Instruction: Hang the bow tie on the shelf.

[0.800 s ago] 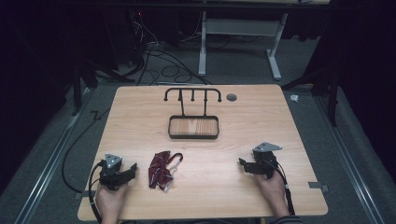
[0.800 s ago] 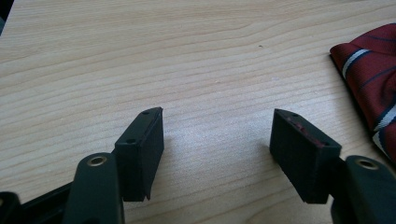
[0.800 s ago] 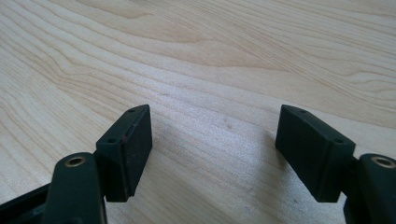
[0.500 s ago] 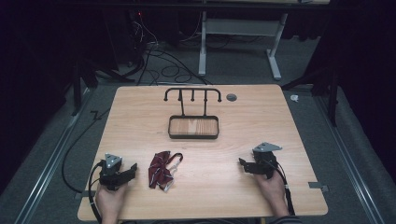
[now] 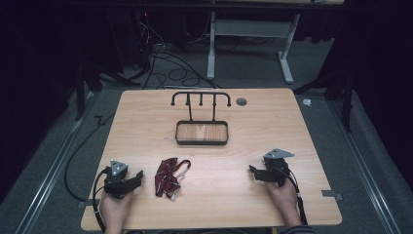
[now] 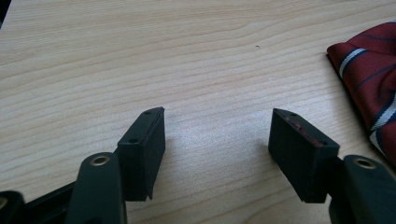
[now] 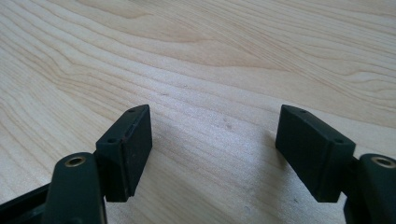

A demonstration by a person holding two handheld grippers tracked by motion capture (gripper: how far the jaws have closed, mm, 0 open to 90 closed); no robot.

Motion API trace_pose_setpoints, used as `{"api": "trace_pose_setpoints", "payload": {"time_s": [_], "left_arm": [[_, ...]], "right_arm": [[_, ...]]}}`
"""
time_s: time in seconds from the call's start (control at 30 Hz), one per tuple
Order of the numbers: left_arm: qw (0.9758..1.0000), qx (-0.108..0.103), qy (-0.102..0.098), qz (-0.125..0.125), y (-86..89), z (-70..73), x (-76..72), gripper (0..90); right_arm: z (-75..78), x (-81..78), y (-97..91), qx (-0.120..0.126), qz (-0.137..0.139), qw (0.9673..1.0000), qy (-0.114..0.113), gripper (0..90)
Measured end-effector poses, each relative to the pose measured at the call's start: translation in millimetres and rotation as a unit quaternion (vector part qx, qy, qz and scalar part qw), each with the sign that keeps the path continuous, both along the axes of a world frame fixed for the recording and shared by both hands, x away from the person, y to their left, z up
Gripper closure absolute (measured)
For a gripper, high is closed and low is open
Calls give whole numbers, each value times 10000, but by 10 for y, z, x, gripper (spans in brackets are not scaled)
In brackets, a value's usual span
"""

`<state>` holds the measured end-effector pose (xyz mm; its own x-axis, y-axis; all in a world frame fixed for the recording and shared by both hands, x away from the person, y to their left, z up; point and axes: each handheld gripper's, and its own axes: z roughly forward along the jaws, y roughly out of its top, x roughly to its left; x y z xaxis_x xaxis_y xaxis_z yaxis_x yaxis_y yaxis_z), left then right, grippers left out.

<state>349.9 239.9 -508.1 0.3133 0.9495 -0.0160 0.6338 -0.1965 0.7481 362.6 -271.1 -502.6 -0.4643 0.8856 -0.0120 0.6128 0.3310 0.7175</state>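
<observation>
Nothing has moved: left gripper (image 5: 138, 176) and right gripper (image 5: 253, 170) rest low on table (image 5: 253, 117), jaws spread, empty.

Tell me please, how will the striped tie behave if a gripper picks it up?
The tie lies crumpled in soft folds on the table, so it is probably floppy and would sag from one pinch point. It looks like thin cloth, likely light. Its loose strap may trail or snag.
</observation>
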Motion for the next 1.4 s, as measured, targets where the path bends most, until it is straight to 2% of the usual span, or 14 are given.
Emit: {"api": "trace_pose_setpoints", "payload": {"time_s": [0.27, 0.5, 0.8, 1.03, 1.17, 1.23, 1.27, 1.4], "left_arm": [[10000, -13, 4, 7, 2, 1, 1, 371], [9999, -126, 69, 76, 1, 16, 0, 379], [9996, -179, 52, -230, -37, 81, -27, 375], [9985, -195, -82, -503, -153, 168, -23, 378], [9978, -197, -112, -618, -214, 256, -34, 402], [9980, -147, -91, -608, -230, 277, -33, 424], [9978, -126, -19, -653, -262, 312, -24, 438], [9969, -107, -58, -776, -339, 373, -22, 454]], "right_arm": [[0, 0, 0, 1, 0, 10000, 1, 285], [0, 0, -2, 2, 1, 10000, 7, 285], [0, 0, 0, 11, -6, 10000, 8, 285], [1, -1, -3, 3, 10, 10000, 10, 283], [1, -2, -4, 6, 12, 10000, 11, 283], [1, -1, -5, 2, 20, 10000, 5, 283], [1, -1, -5, 3, 19, 10000, 7, 283], [1, -2, -6, 4, 25, 10000, 6, 282]]}}
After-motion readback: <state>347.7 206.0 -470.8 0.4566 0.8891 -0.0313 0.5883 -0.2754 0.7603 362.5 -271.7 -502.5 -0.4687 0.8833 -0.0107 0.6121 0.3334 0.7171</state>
